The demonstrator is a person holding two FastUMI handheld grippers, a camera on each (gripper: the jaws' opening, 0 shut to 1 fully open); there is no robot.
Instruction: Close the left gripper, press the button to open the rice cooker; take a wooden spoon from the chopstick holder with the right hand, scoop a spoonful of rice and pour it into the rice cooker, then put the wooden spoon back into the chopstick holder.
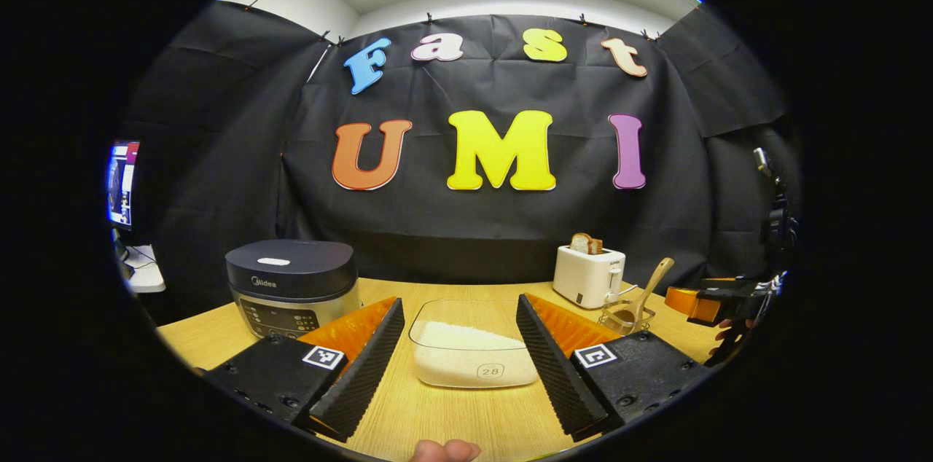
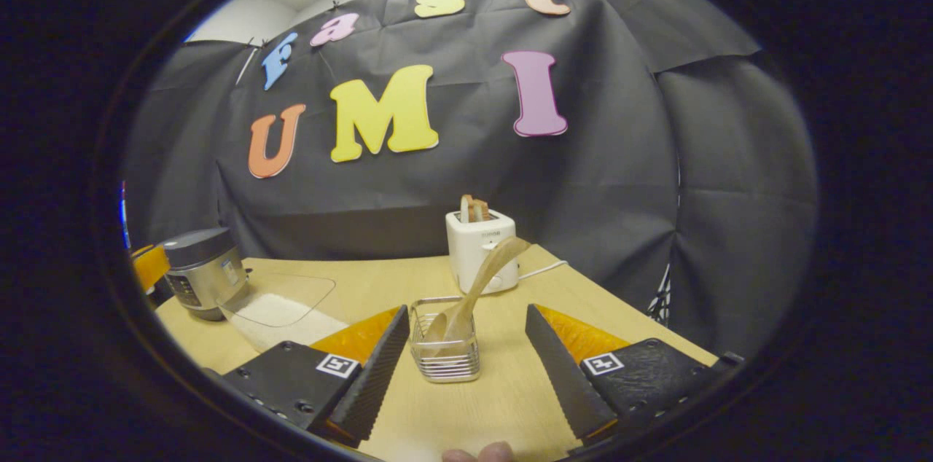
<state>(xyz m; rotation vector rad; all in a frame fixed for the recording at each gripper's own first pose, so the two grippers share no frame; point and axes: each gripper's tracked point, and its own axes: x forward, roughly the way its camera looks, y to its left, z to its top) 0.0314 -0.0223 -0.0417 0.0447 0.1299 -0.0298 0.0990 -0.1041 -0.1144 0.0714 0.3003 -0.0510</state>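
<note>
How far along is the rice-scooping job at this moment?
Nothing looks done: the rice cooker lid is down and the wooden spoon stands in the chopstick holder. In hand: nothing; left gripper and right gripper are open. Left: pressing the button, scooping from the rice container, returning the spoon.

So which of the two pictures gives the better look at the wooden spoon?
The right gripper view: the wooden spoon stands close and centred, leaning in its wire holder between the open gripper fingers. In the left gripper view the spoon is small, off to the right by the toaster.
</note>
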